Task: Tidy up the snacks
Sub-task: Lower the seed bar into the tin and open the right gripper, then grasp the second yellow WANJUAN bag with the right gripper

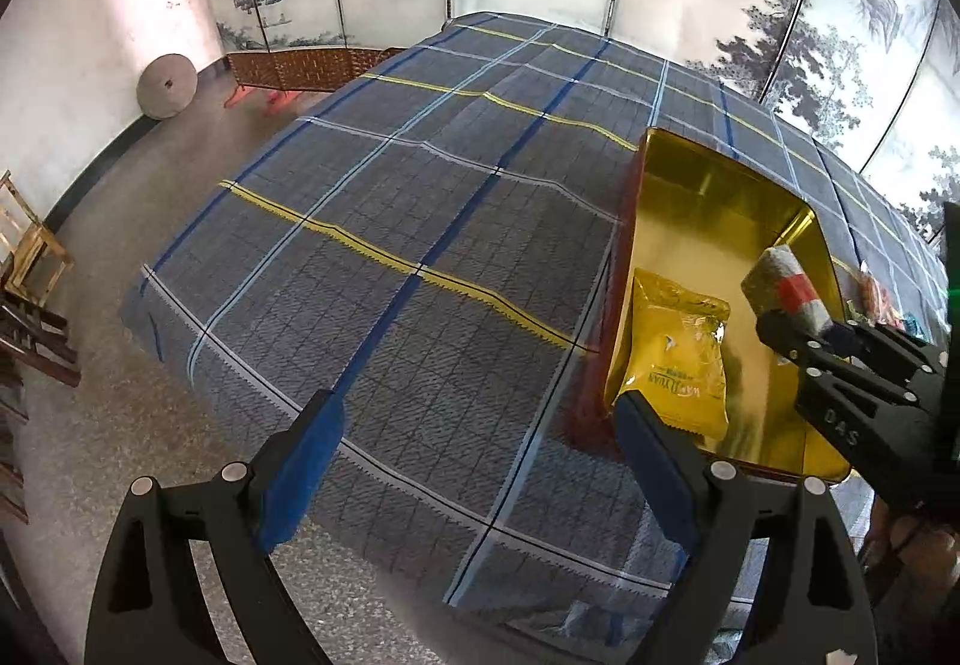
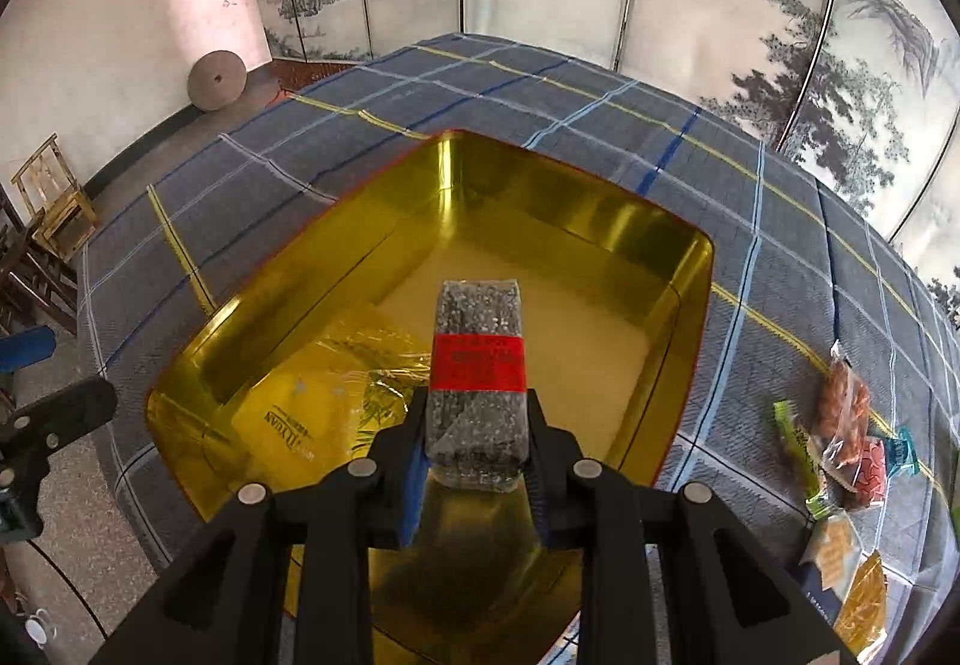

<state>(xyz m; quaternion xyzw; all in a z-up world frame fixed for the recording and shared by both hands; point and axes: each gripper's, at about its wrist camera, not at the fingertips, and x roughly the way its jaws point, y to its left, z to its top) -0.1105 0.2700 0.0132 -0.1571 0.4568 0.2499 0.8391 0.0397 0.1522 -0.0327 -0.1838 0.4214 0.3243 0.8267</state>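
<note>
Over the gold tin [image 2: 672, 257], the right gripper [image 2: 477, 449] is clamped on a speckled grey snack bar [image 2: 478, 317].

Wrapped in clear film with a red label band, the bar hangs above the tin's bare floor, beside a yellow packet [image 2: 312, 413] in the tin's near-left corner. Released while tilted, it could land on that packet. The left gripper [image 1: 474, 455] hovers, jaws apart and empty, near the tablecloth's [image 1: 384, 221] near edge.

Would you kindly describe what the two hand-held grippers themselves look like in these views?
Both are matte black plastic with triangular cut-outs and round silver pivot pins. The left hand-held gripper has long tapering fingers faced with blue pads. The right hand-held gripper shows the same black linkage and blue pad edges; seen from the left wrist, raised lettering reading "DAS" marks its side. No cables or sleeves show.
</note>
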